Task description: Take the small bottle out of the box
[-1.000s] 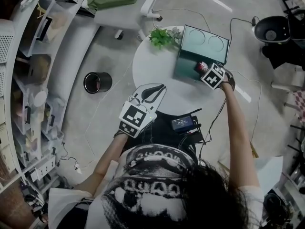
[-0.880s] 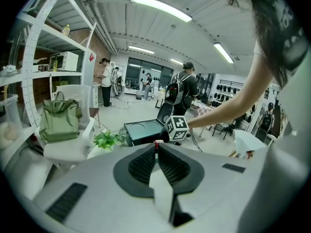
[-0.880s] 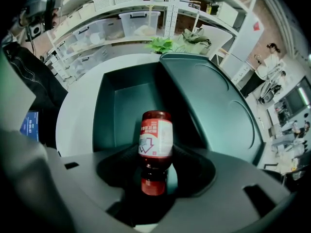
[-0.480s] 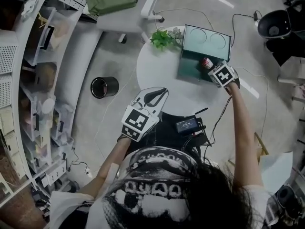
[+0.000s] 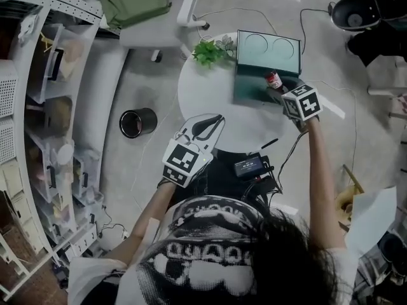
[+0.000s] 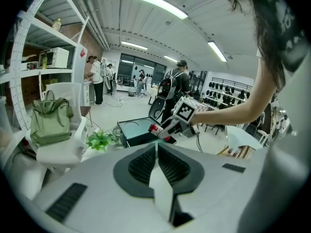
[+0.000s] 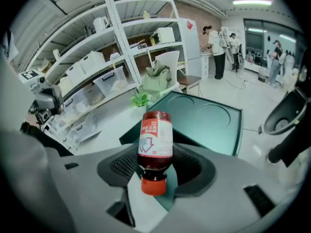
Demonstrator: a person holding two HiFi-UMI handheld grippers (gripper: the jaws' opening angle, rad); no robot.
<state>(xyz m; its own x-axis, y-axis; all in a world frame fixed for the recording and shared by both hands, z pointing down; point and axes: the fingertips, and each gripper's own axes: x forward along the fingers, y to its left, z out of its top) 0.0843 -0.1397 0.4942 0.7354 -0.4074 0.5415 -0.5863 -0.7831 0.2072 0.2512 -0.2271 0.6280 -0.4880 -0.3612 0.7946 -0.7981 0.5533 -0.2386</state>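
A small dark bottle with a red cap and a red-and-white label is held in my right gripper, just above the right front corner of the open green box. In the right gripper view the bottle sits between the jaws with its cap towards the camera, and the right gripper is shut on its neck. The box's lid stands open behind it. My left gripper hovers over the table's near edge, shut and empty, its jaws pressed together.
The box rests on a round white table beside a small green plant. A black device with cables lies at the table's near edge. A black bin stands on the floor to the left, with a chair and shelving beyond.
My right gripper has drawn back to the right with the bottle, from inside the box to above its right front corner. The left gripper has stayed where it was.
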